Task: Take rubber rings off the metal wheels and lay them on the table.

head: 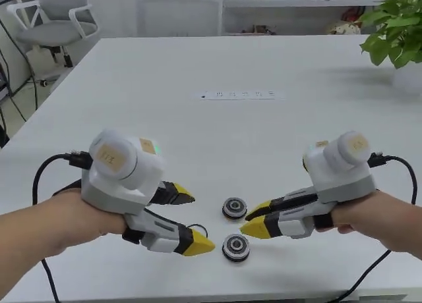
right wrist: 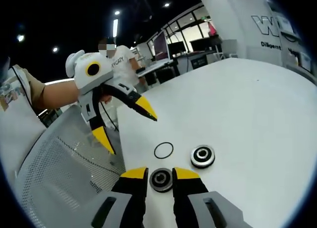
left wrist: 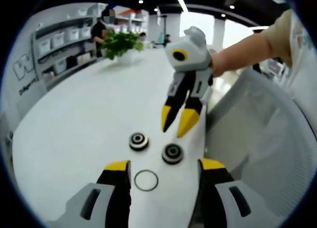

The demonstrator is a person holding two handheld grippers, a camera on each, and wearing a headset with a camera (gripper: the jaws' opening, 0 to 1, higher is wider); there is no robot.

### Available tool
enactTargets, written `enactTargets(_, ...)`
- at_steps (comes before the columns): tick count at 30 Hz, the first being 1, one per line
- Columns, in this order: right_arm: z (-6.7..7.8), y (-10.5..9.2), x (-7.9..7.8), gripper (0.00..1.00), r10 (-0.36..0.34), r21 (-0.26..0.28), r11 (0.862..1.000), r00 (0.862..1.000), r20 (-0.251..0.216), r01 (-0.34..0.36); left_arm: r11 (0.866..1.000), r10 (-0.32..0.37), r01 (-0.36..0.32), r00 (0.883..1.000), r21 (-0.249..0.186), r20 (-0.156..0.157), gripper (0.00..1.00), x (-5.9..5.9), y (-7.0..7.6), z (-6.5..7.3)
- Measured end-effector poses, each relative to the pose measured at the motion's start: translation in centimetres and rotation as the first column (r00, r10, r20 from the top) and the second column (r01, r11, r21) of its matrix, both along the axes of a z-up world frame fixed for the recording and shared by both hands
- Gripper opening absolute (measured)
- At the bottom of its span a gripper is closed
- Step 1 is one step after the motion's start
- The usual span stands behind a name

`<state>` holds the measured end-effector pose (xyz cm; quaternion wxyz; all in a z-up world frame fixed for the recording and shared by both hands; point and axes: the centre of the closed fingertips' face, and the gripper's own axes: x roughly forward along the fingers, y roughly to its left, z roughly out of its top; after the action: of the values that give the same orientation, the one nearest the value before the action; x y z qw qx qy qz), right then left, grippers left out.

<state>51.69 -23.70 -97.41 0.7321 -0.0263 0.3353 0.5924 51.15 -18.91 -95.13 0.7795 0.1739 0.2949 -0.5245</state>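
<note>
Green plant, grey office chair, white socket strip

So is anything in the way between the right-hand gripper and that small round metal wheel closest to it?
Nothing visible does. The small round metal wheel lies just ahead of the right gripper, its yellow-tipped jaws open, with only bare white table between. The loose thin black ring lies farther on, beyond the wheel.

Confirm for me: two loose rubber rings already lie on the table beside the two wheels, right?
Not quite. One loose rubber ring lies on the table beside the two wheels, not two; the left gripper view shows it.
</note>
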Motion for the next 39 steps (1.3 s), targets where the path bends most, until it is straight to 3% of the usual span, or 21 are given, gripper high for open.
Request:
enactTargets(20,-3.5,-0.9,-1.5,0.18,0.065,-0.089,0.994,0.998,0.02,-0.063,0.998,-0.054,0.056,0.997,0.042,-0.055,0.46,-0.9,-1.9,-3.1)
enactTargets(39,-4.6,-0.8,-1.3,0.16,0.097,-0.119,0.989,0.993,0.063,-0.089,0.995,-0.083,0.087,0.993,0.049,-0.079,0.34,-0.8,-3.9,-4.5)
